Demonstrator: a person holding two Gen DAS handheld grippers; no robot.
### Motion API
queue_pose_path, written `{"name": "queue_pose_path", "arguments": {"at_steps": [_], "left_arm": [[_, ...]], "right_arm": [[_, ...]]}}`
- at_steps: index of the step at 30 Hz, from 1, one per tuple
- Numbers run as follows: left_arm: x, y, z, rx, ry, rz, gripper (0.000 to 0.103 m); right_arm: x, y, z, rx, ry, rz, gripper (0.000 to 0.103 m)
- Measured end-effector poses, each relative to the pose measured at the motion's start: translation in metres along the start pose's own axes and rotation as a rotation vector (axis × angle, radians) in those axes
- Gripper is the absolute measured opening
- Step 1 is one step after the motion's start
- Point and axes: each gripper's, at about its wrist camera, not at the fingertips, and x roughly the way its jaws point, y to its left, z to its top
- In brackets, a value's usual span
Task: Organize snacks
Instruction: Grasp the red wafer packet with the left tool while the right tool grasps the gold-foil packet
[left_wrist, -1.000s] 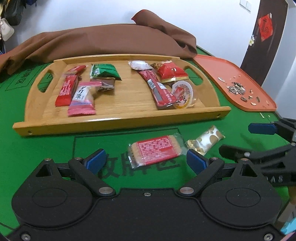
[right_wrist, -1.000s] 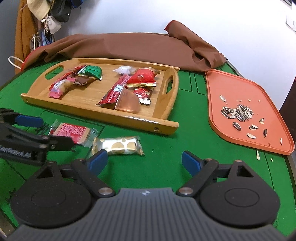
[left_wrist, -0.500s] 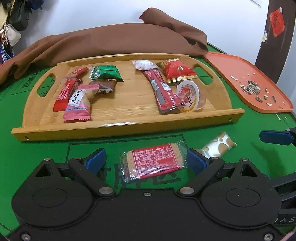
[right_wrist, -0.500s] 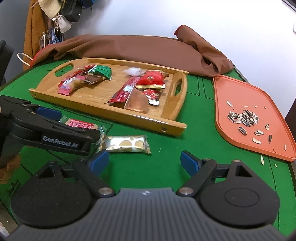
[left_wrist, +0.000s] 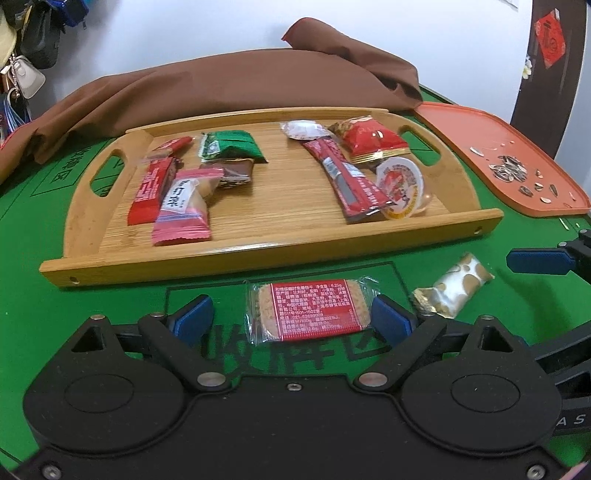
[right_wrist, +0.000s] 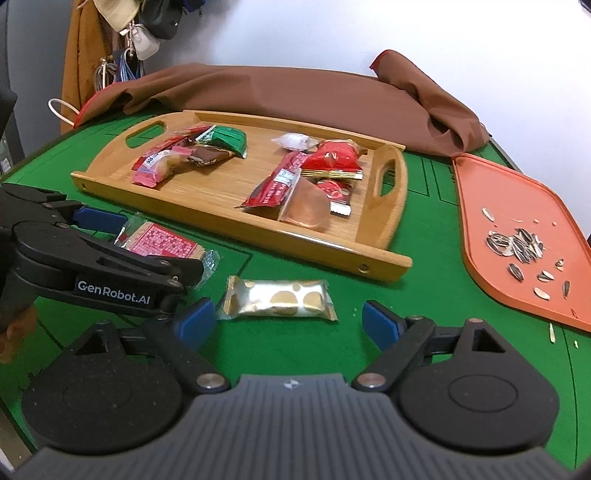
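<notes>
My left gripper (left_wrist: 291, 319) sits low over the near edge of the green surface (left_wrist: 44, 295), jaws spread wide, with the red-labelled biscuit packet (left_wrist: 312, 314) lying flat between its blue pads (left_wrist: 194, 314); the right-hand pad is just at the packet's clear wrapper end, though I cannot tell if it touches. My right gripper (right_wrist: 288, 325) is beside it, jaws likewise spread and holding nothing, and the gold-and-white spotted candy bar (right_wrist: 277, 299) lies crosswise just ahead of its fingertips. Past both loose snacks stands the wooden tray (left_wrist: 258, 254), its long side facing me. On its left half I see a pink packet (left_wrist: 183, 212), a red bar (left_wrist: 151, 192), a brown wrapper (left_wrist: 236, 173) and a green packet (left_wrist: 231, 146); on its right half, a long red stick pack (left_wrist: 345, 181), a jelly cup (left_wrist: 402, 188), a red pouch (left_wrist: 371, 138) and a white wrapped sweet (left_wrist: 304, 129). Toward the right edge lies an orange tray (right_wrist: 491, 206) strewn with sunflower seeds (right_wrist: 515, 242). A brown cloth (left_wrist: 240, 81) is heaped along the far edge.
</notes>
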Motion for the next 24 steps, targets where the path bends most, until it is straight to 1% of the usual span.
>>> {"name": "queue_pose_path", "arguments": {"at_steps": [6, 14, 16, 24], "left_arm": [[-0.002, 0.012, -0.002, -0.014, -0.001, 0.008, 0.091], [-0.015, 0.025, -0.008, -0.017, -0.014, -0.002, 0.069], [-0.018, 0.028, -0.010, -0.019, -0.016, -0.007, 0.067], [-0.028, 0.040, -0.019, -0.037, -0.018, -0.006, 0.066]], "right_arm": [[0.009, 0.004, 0.004, 0.004, 0.005, 0.009, 0.092], [0.020, 0.009, 0.006, 0.035, 0.025, 0.018, 0.092], [0.021, 0.010, 0.007, 0.043, 0.026, 0.017, 0.092], [0.024, 0.012, 0.006, 0.060, 0.016, 0.001, 0.094]]}}
